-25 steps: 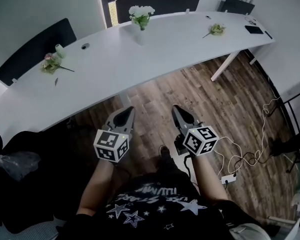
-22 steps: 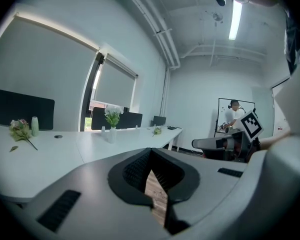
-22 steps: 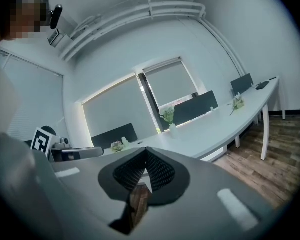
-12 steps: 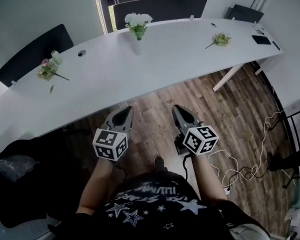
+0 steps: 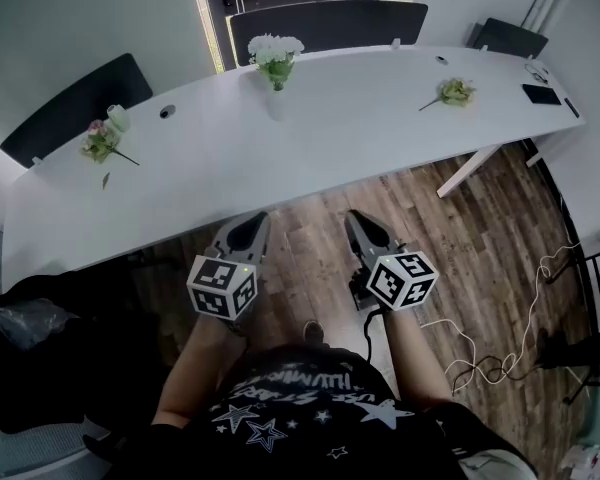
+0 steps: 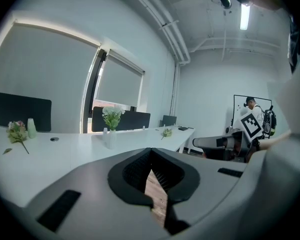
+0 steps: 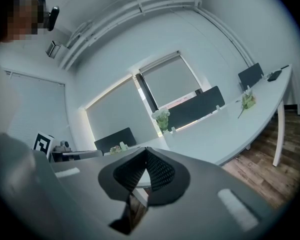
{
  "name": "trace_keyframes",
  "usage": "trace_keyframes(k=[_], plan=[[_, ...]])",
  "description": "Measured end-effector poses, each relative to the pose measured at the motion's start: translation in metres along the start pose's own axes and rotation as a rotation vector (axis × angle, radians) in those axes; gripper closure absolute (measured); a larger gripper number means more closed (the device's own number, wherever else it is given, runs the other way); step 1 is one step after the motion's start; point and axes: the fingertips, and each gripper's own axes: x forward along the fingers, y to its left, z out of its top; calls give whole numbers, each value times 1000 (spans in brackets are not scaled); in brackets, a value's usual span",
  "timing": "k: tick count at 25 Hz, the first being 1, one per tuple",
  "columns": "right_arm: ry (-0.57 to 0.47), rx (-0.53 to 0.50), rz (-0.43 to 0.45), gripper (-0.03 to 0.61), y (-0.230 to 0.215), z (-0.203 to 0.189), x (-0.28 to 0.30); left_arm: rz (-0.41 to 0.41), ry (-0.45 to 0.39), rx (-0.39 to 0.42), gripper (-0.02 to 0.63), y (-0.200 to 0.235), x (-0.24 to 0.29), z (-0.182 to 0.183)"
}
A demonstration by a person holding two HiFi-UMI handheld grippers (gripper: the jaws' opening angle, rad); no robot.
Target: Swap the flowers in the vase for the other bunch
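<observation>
A white vase (image 5: 277, 98) with white flowers (image 5: 275, 52) stands at the far side of the long white table (image 5: 360, 118). A pink bunch (image 5: 100, 143) lies on the table's left part, a pale green bunch (image 5: 455, 92) on its right part. My left gripper (image 5: 252, 220) and right gripper (image 5: 355, 218) are held side by side over the wooden floor, short of the table's near edge, both shut and empty. Past the shut left gripper (image 6: 151, 151) the left gripper view shows the white flowers (image 6: 111, 116). They also show beyond the shut right gripper (image 7: 146, 151), as white flowers (image 7: 161, 118).
Black chairs (image 5: 325, 23) stand behind the table. A small pale cup (image 5: 118, 118) sits by the pink bunch, and a dark phone (image 5: 540, 93) lies at the far right end. A white table leg (image 5: 468, 170) and loose cables (image 5: 520, 338) are on the floor to the right.
The table has come nearer and sits lower in the head view as I moved toward it. Both grippers keep their places in front of me and stay shut.
</observation>
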Motion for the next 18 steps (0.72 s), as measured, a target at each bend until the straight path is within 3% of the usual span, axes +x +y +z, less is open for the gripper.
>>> trace_keyframes(k=[13, 18], plan=[[23, 17, 68, 577, -37, 16, 15, 75, -11, -16, 606, -8, 24, 7], [73, -63, 70, 575, -32, 3, 28, 93, -19, -45, 606, 5, 28, 10]])
